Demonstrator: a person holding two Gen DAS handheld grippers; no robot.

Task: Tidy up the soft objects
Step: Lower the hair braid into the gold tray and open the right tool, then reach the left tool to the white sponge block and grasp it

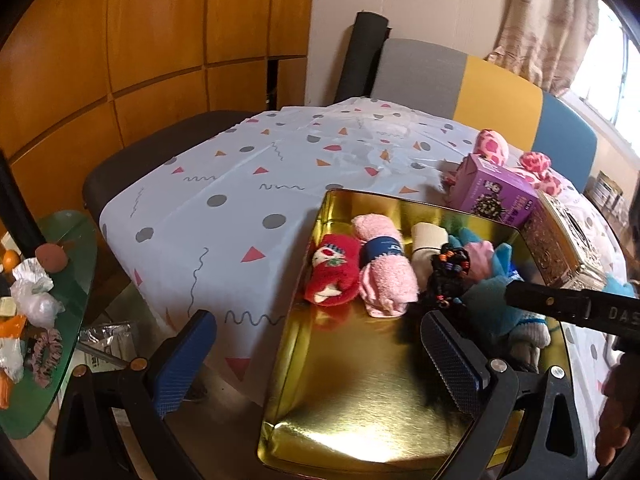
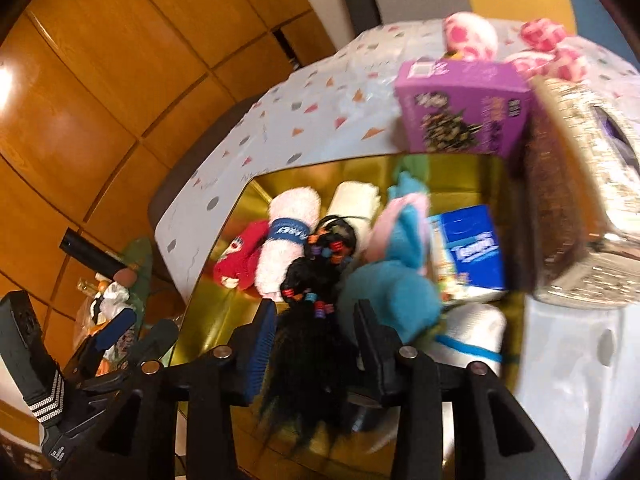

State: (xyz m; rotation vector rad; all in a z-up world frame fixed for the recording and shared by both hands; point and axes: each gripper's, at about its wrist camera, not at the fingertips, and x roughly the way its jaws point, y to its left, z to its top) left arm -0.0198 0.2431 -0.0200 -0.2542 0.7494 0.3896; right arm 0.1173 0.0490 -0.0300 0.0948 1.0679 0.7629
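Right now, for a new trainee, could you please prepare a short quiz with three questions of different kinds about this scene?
1. True or false: the gold tin holds no soft items.
2. Multiple choice: which item lies between the fingers of the right gripper? A) the black beaded hair piece B) the purple box C) the red sock
3. Fill in: the pink towel roll wears a ____ band.

Key: 1 false, several soft items lie in it. 2 A; the jaws stand apart around it, not pressing. 3 dark blue.
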